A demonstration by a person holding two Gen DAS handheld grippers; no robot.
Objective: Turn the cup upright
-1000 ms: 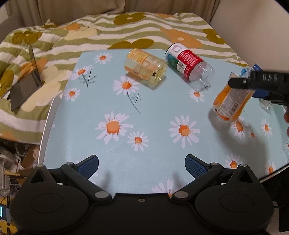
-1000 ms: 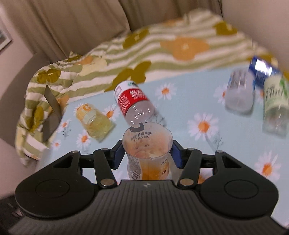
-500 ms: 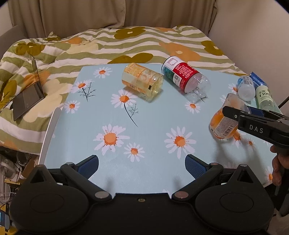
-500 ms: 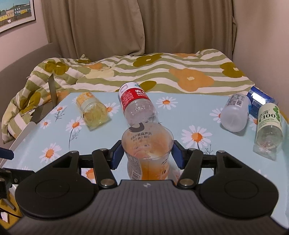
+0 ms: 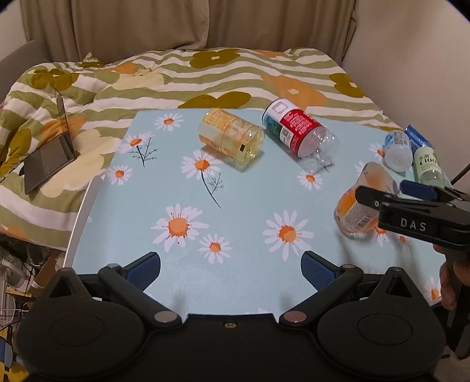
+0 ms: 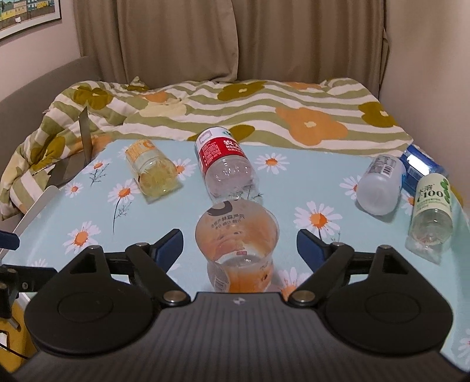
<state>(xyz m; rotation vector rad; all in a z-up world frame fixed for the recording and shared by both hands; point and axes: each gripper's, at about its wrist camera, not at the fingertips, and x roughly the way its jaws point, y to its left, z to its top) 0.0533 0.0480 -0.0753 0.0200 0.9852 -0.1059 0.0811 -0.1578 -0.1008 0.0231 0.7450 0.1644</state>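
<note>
Far back hang long brown curtains (image 6: 182, 41). A framed picture (image 6: 26, 14) is on the pale wall (image 6: 38, 47) at the far left. A bed quilt (image 5: 205, 76) with green stripes and big flowers lies past the desk (image 5: 249, 205), which has a light blue daisy cloth. A laptop (image 5: 50, 152) sits open on the quilt, left.

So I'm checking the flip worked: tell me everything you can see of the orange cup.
The orange cup is clear plastic with an orange-tinted lower part and a printed label. It stands on the daisy tablecloth, open mouth up, slightly tilted in the left view. The right tool straddles it, jaws open, pads not touching.
</note>
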